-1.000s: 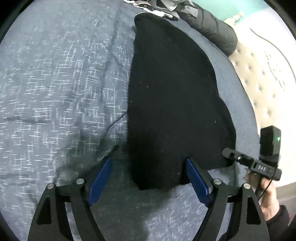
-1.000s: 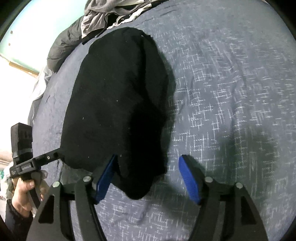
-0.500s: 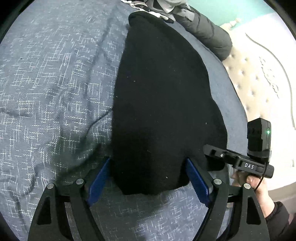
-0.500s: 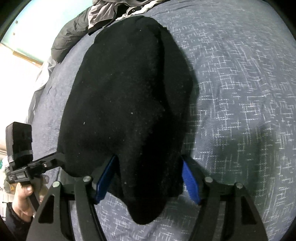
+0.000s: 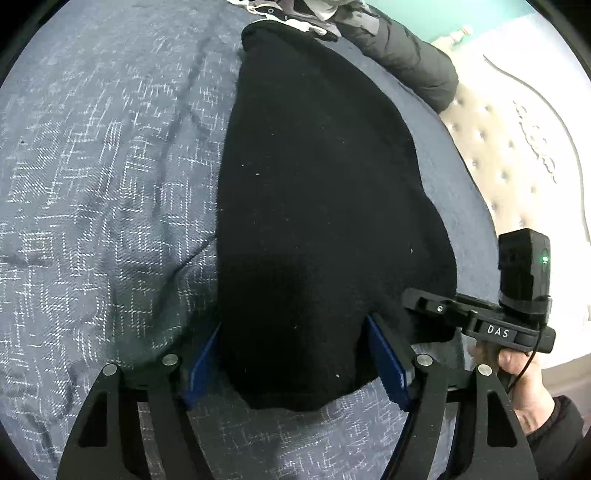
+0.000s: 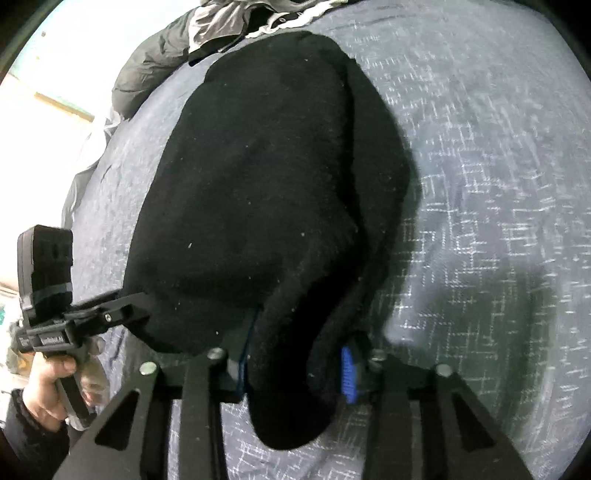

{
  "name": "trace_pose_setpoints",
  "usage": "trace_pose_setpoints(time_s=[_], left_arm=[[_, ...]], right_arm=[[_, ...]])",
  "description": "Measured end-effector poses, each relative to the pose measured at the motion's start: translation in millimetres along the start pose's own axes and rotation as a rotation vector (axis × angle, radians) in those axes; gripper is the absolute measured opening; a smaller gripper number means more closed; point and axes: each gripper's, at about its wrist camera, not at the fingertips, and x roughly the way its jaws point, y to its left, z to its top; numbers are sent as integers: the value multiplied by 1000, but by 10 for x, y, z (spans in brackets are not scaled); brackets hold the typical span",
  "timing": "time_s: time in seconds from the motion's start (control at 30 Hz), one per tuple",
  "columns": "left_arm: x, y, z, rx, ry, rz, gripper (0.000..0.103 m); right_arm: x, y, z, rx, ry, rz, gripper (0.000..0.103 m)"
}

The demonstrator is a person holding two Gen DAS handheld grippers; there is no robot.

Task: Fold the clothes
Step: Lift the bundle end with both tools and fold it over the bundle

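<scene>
Both-handed, black garment (image 5: 317, 206) on bedspread (image 5: 110, 192).

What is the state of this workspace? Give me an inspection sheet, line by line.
Surface: blue-grey patterned bedspread, creased.
Job's things: black garment lying lengthwise, near end between both grippers' fingers.
Clutter: dark puffy jacket and grey clothes at the far end.
Grippers: left gripper open around the garment's end; right gripper closed on a bunched corner.
Cables: thin black wire at the right gripper's handle.
Surroundings: tufted beige headboard, teal wall.
</scene>
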Motion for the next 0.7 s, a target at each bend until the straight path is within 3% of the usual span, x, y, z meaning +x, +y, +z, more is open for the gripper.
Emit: trace_pose_setpoints(time_s=[0.17,0.23,0.3,0.37,0.57,0.7], left_arm=[[100,-39,33,10,-4,-14,77],[149,-54,47,7,-4,-22,77],[152,-95,60,12,-5,-14,76],[134,-166,64,36,-7,5,74],[216,-99,66,13,0,-23,75],[314,-252,80,36,-2,-7,78]], right_arm=[[-20,-85,-79,11,-20,20,44],[-44,-73,-82,-4,-26,12,39],[-89,-34,-90,-32,-35,5,27],[-148,-2,-118,-62,-41,1,24],[-82,-115,-105,-33,-20,18,33],[-90,-128,-121,-31,-38,18,34]])
